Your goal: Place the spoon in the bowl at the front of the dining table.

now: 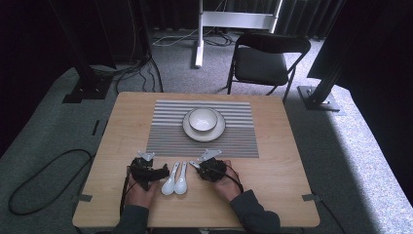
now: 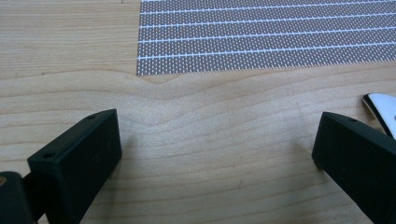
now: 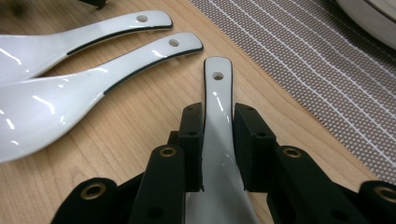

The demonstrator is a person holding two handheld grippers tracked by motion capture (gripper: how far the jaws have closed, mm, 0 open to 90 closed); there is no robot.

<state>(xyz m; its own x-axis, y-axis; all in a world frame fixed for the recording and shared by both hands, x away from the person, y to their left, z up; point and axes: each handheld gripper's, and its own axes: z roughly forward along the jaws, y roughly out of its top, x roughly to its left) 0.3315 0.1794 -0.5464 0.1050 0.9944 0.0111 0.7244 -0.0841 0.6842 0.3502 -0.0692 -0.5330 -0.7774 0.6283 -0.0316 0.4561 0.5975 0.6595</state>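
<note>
While glazed and slick, the gripped spoon (image 3: 217,116) looks light, stiff, chippable | lies on table (image 1: 272,180) beside two spoons (image 3: 88,70) | right gripper (image 3: 218,140) clamps its handle mid-length; firm, level hold advised | left gripper (image 2: 215,154) spread, holding nothing | placemat (image 1: 234,141) beyond

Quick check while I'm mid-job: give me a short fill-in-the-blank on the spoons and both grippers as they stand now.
1. The right gripper is shut on the handle of a white ____.
2. Beside it, ____ more spoons lie loose on the wooden table.
3. The left gripper has its jaws ____, with nothing between them.
4. The bowl sits on a ____ on the striped mat.

Missing words: spoon; two; open; plate
</note>
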